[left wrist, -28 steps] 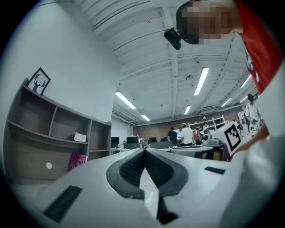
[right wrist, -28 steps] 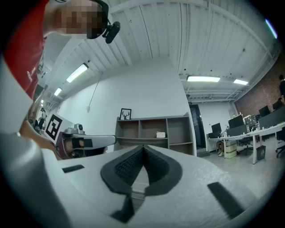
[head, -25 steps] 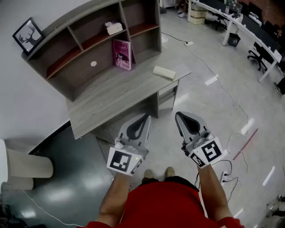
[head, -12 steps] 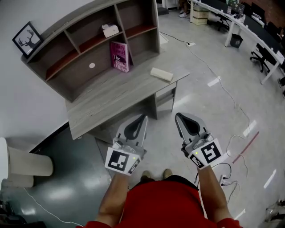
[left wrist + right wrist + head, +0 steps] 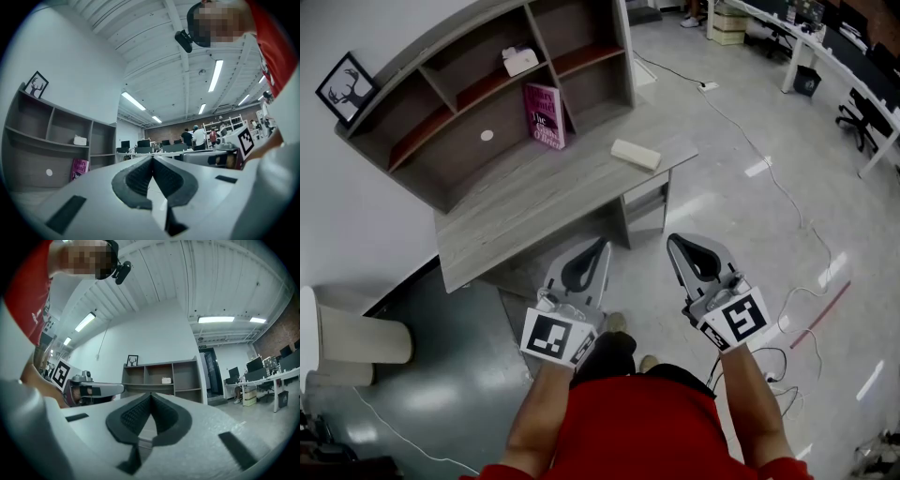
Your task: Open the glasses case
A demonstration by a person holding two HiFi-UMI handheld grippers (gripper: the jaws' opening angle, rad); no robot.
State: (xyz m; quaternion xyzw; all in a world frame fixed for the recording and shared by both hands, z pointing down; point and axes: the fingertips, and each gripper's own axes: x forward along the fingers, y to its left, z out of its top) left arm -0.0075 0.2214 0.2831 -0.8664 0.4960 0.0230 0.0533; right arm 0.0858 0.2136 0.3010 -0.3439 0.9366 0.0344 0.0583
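Head view looks steeply down on a grey wooden desk (image 5: pixel 516 211) with a shelf unit (image 5: pixel 441 164) along its far side. The glasses case (image 5: pixel 636 154) lies flat on the desk top at the right end, close to the right edge, with bare wood all round it. It is a pale cream, oblong box with soft edges, and its lid is down. It is too small here to make out a seam or clasp.

Left of the case and farther back, a pink book (image 5: pixel 544 115) stands upright against a shelf divider. A small white box (image 5: pixel 520 61) sits in an upper shelf compartment. A framed deer picture (image 5: pixel 344 84) stands on top of the unit at its left end.

Both tools are held side by side in front of the person's red shirt (image 5: pixel 647 422), over the floor (image 5: pixel 741 216) on the near side of the desk, and point toward the desk. Each is well apart from the case.

In the left gripper view, the left gripper (image 5: pixel 602 245) has its dark ribbed pads pressed together at the tips with nothing between them. The right gripper (image 5: pixel 673 240) is the same in its own view, with its jaws together and empty.
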